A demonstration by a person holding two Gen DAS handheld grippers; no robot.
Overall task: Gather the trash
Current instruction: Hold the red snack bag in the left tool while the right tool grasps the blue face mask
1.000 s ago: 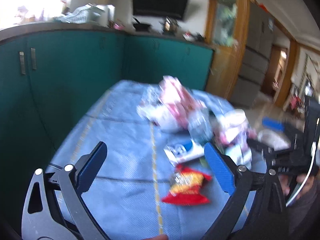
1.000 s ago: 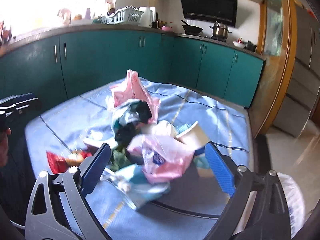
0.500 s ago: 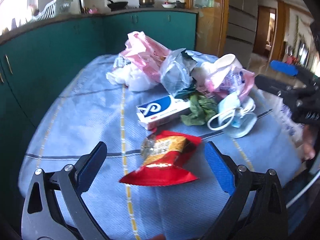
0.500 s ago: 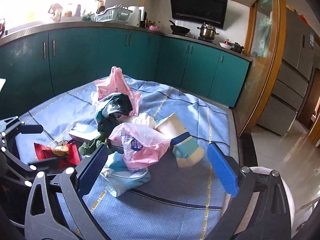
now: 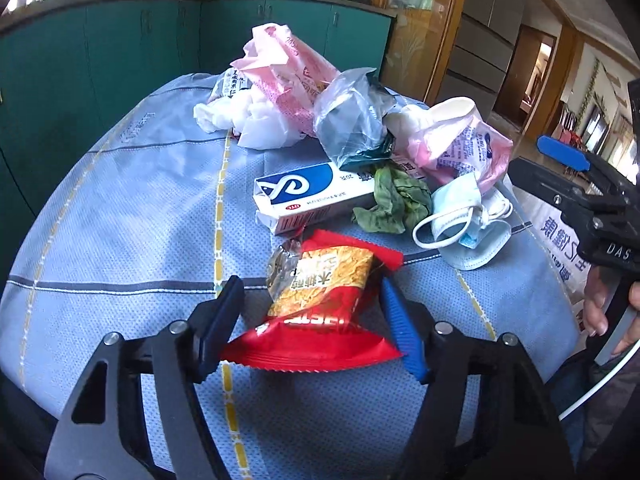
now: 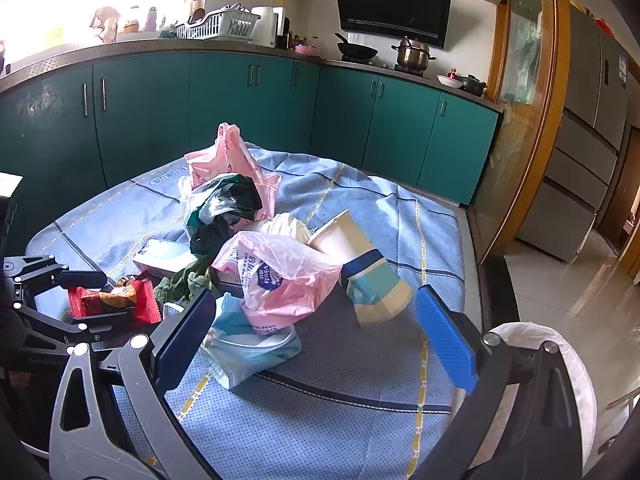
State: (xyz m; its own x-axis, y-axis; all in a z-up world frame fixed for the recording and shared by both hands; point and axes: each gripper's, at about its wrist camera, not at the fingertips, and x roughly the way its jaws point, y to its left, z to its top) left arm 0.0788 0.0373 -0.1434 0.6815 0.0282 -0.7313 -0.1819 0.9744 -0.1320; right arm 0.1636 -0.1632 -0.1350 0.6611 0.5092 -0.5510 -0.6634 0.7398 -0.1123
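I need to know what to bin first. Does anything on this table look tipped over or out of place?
Yes. The paper cup lies on its side beside the pink plastic bag, and wilted green leaves lie loose against the medicine box. No spill shows.

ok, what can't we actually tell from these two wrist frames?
- Left gripper contact with red snack packet: the packet covers the pad faces in left wrist view.
- White-lined bin, right wrist view: cut by the gripper frame, inside hidden.
- Dark bag contents: crumpled plastic hides them.
- Medicine box small print: too small.
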